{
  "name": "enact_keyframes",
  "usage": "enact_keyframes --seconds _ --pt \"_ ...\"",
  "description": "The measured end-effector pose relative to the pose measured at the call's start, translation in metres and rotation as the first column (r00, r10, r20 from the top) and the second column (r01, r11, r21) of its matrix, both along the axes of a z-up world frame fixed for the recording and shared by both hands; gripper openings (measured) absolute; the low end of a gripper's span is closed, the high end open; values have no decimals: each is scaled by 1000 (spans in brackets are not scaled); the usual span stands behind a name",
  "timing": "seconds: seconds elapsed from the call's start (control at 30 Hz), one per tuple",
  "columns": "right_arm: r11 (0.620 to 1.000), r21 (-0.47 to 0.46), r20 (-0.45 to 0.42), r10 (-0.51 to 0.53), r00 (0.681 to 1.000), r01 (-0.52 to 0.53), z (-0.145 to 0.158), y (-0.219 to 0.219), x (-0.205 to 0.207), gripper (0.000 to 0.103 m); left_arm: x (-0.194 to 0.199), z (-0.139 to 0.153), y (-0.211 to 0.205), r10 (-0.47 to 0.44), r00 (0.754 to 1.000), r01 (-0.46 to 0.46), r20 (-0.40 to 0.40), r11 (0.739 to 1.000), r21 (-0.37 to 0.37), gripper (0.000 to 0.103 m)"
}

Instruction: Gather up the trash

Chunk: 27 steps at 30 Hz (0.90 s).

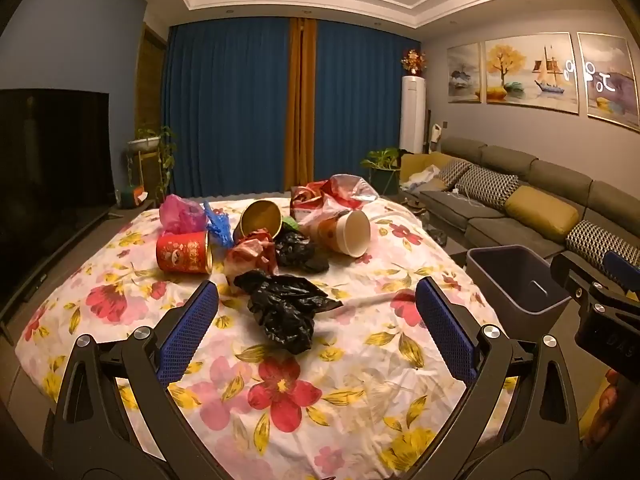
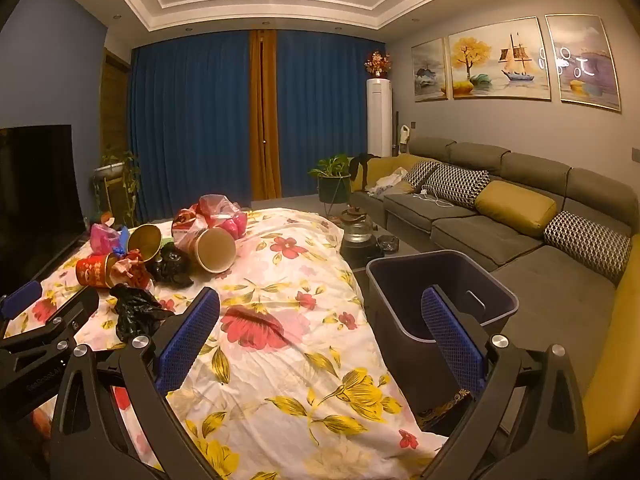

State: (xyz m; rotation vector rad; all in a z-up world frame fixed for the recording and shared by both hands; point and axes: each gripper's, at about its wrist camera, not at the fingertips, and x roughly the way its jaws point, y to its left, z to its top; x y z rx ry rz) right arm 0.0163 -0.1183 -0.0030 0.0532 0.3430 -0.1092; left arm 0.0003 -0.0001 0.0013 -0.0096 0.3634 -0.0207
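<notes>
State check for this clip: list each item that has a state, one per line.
left gripper: open, holding nothing
right gripper: open, holding nothing
trash bin: upright, looks empty
red can: on its side
white paper cup: tipped over
gold-lined cup: tipped over
nearest black bag: crumpled

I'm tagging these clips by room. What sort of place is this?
Most likely a home living room: a long sofa under framed paintings, a TV opposite, and blue curtains across the far wall.

Home living room: grey sectional sofa point(image 2: 500, 216) with cushions right of the jaws, television point(image 1: 48, 184) left, blue curtains point(image 1: 236, 108) and framed paintings point(image 2: 500, 64) beyond.
</notes>
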Motion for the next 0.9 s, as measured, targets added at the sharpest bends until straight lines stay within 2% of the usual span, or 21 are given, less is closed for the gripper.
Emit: enact_keyframes --seconds 0.9 --pt "1000 7 5 -12 1000 12 3 -5 0 98 1 1 1 -7 1000 7 4 1000 -13 97"
